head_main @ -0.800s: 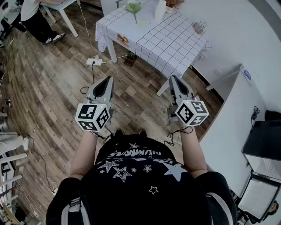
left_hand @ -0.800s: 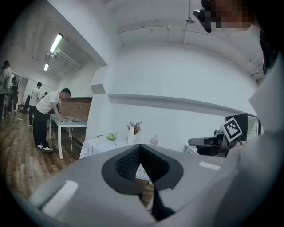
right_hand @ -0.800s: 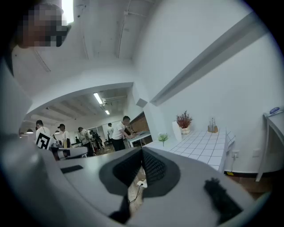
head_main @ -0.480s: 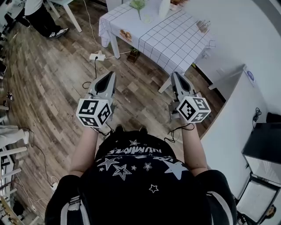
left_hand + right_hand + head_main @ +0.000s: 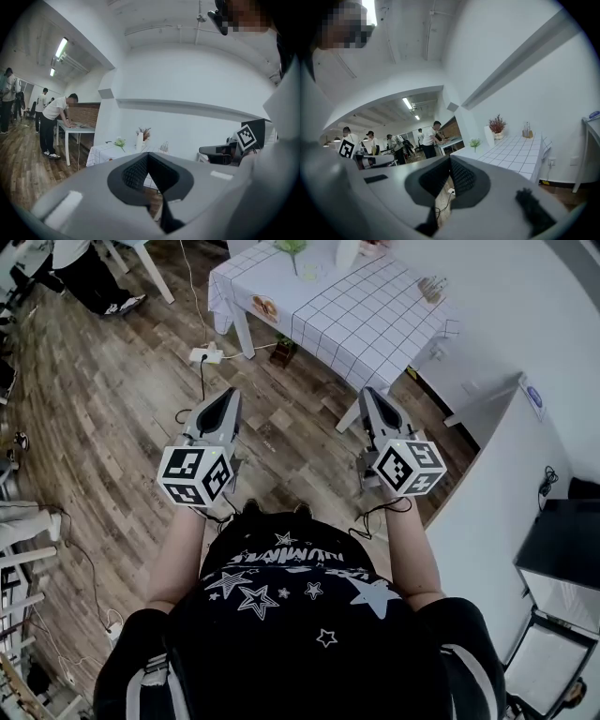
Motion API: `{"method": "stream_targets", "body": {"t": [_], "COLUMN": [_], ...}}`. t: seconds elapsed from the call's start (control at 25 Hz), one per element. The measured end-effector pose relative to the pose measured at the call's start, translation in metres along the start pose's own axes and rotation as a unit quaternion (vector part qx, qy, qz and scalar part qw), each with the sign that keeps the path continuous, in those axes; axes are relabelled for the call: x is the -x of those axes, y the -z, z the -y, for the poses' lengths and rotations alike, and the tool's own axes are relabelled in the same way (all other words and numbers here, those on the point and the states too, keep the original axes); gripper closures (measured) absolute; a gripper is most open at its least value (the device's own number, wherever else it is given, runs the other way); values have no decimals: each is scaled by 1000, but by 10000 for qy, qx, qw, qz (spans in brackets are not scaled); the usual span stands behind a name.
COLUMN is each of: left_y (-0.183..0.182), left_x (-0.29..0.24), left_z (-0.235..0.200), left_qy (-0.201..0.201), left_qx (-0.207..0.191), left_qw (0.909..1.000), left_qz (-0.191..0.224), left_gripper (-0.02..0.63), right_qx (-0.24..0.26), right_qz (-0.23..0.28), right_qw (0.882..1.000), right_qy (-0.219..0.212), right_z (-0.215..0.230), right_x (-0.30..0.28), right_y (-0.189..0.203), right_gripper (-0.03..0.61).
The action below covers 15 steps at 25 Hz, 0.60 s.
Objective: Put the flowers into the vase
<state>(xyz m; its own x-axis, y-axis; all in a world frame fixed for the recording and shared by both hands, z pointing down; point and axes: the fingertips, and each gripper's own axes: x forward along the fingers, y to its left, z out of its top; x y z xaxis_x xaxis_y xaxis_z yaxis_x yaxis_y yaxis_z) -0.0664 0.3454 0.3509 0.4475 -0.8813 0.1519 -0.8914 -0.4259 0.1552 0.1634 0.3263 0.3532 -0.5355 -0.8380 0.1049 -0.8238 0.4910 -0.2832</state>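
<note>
Fingers (image 5: 133, 172) of the left gripper (image 5: 227, 401) are pressed together with nothing between them, held out over the wood floor (image 5: 112, 399) and aimed roughly level at the room ahead. Further on, at the far edge of the head view, stands the table (image 5: 375, 329) in a checked cloth. On it the flower (image 5: 292, 247) lies loose, near the white vase (image 5: 347, 251) and to its left, not in it. To the right, the right gripper (image 5: 368, 397) is likewise closed and empty, level with the other and well short of the table. As I judge it, nothing of the task is done yet: the table must be reached, the flower gripped by its stem, then set into the vase.
</note>
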Motion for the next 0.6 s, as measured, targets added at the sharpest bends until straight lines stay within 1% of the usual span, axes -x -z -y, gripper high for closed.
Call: {"method": "stream_targets", "body": {"t": [0.16, 0.24, 0.36, 0.44, 0.52, 0.6], "left_y": [5, 9, 16, 18, 20, 22], "left_x": [0, 1, 3, 7, 12, 15], "left_z": [7, 12, 23, 33, 38, 35], "left_qy": [-82, -137, -169, -83, 10, -18], "left_qx": [30, 55, 79, 96, 76, 39], "left_qw": [10000, 9999, 9998, 9999, 9999, 10000], "left_qz": [-45, -70, -63, 23, 68, 45], "left_gripper": [604, 604, 604, 604, 604, 604], "right_qx": [-54, -114, -336, -444, -447, -397], "right_qz": [-19, 106, 318, 306, 229, 159], "right_qw": [10000, 9997, 9983, 9978, 9979, 9981], "right_qy": [-70, -185, -355, -380, -410, -440], "right_z": [5, 7, 12, 16, 16, 14], "right_x": [7, 12, 19, 20, 19, 17], "right_y": [2, 0, 0, 4, 9, 12], "right_gripper": [566, 566, 566, 566, 566, 566]}}
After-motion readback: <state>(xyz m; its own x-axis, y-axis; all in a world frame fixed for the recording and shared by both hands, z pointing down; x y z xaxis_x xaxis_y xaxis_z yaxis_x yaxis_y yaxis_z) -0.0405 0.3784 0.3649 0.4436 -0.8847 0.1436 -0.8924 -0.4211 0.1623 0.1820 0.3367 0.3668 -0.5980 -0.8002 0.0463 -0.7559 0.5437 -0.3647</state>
